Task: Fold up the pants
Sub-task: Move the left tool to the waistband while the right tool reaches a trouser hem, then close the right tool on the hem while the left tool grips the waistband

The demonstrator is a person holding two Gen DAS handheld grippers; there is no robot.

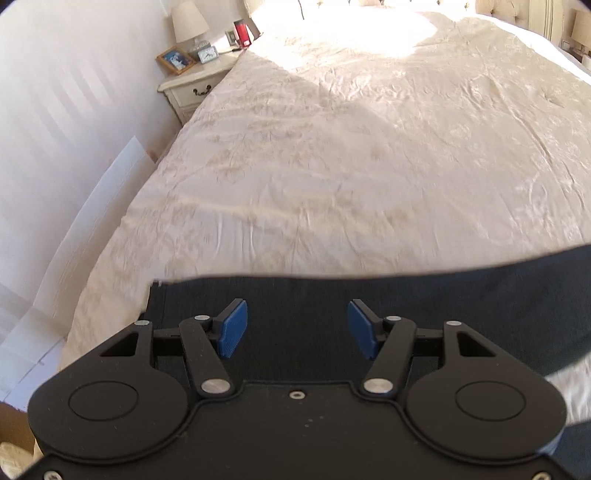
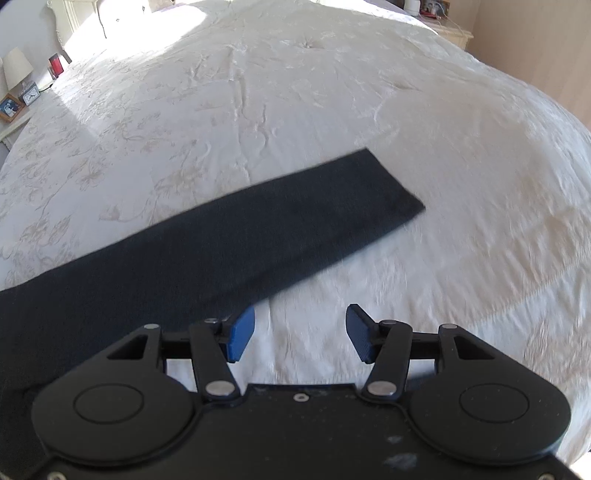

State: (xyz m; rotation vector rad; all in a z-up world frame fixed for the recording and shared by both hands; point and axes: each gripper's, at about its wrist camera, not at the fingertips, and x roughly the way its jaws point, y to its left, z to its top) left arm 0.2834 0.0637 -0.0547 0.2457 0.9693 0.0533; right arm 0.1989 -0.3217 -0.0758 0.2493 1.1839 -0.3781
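dark pants point(image 2: 229, 236) lie flat in long strip on bed point(image 2: 332, 92). left gripper point(image 1: 293, 328) and right gripper point(image 2: 300, 334) both spread wide, holding nothing. looks halved lengthwise; cross folds left.

Strong daylight is thrown across the far end of the bed point(image 1: 369, 147), where the cover is washed out to white glare point(image 2: 122, 26). The near end lies in soft shade. Motion blur smears the dark pants point(image 2: 258, 236) beside the bed's edge. Fisheye bending curves both views' borders.
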